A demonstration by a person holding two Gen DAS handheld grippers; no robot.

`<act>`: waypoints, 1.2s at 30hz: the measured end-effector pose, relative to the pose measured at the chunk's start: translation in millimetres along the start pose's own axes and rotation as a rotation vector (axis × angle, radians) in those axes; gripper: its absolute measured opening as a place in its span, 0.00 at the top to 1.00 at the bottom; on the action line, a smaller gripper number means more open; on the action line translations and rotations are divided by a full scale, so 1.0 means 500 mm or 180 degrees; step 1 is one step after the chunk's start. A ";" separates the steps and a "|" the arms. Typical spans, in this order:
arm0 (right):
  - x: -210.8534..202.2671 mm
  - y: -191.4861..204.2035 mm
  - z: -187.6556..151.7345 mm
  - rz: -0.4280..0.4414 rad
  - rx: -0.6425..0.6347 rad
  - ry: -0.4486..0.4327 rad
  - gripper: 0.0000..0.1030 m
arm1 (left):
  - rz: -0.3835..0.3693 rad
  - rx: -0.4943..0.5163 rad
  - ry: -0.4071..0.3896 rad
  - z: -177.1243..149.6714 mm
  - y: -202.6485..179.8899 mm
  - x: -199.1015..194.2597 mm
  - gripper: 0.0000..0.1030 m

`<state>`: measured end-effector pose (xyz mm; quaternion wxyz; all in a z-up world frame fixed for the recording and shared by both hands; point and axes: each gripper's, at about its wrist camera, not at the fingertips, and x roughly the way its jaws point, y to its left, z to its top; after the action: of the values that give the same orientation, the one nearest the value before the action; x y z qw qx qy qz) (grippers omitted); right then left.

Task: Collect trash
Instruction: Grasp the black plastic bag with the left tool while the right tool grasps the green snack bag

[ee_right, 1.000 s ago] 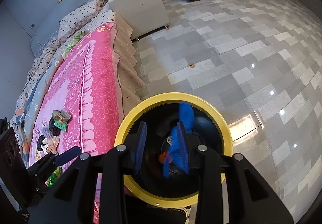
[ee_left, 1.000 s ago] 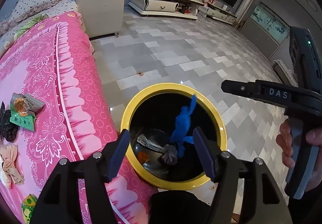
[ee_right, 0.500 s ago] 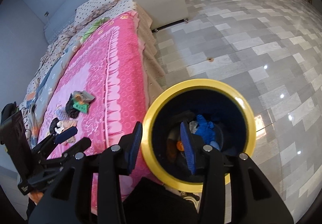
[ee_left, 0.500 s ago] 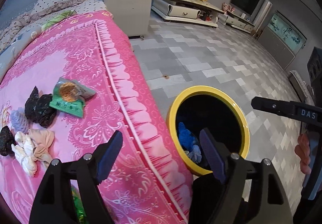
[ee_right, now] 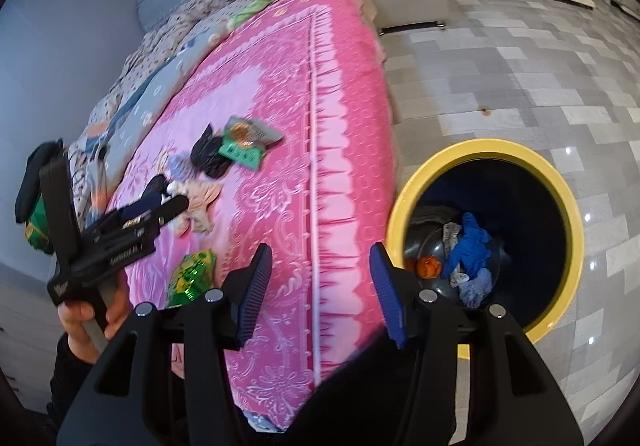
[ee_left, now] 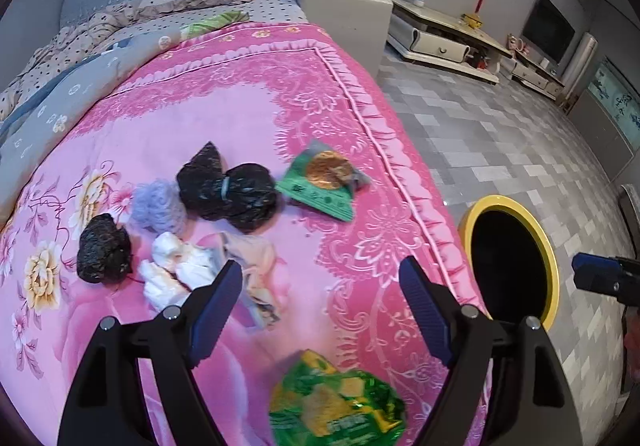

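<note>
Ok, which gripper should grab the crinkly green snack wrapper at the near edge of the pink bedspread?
Left. The left gripper hangs open right over the crinkly green snack wrapper; the right gripper, also empty, sits nearer the yellow-rimmed bin.

Blue glove (ee_right: 470,246) lies inside yellow-rimmed bin (ee_right: 568,213) beside pink bed (ee_right: 280,93).

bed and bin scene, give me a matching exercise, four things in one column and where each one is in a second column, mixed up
Things:
1. blue glove
2. green snack wrapper
3. black bag
4. yellow-rimmed bin

Places:
a. on the tiled floor beside the bed
b. on the pink bedspread, nearest the left gripper
c. inside the bin
d. on the bedspread, left of the green packet with a round cake

Pairs: 1-c, 2-b, 3-d, 4-a
</note>
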<state>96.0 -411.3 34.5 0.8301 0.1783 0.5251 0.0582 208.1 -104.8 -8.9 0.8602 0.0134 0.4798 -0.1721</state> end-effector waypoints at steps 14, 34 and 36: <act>0.120 0.187 -0.027 0.0270 -0.0473 0.0561 0.48 | 0.0413 -0.0511 0.0133 -0.007 0.255 0.008 0.25; 0.239 0.292 -0.065 0.0321 -0.0872 0.1177 0.41 | 0.0443 -0.1034 0.0558 0.022 0.422 0.132 0.25; 0.255 0.298 -0.069 0.0317 -0.0901 0.1243 0.41 | 0.0447 -0.1037 0.0597 0.023 0.423 0.147 0.25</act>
<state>134.9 -228.5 -34.3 0.7256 0.0713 0.6528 0.2055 318.1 71.3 -93.8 0.8124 -0.0764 0.5773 -0.0298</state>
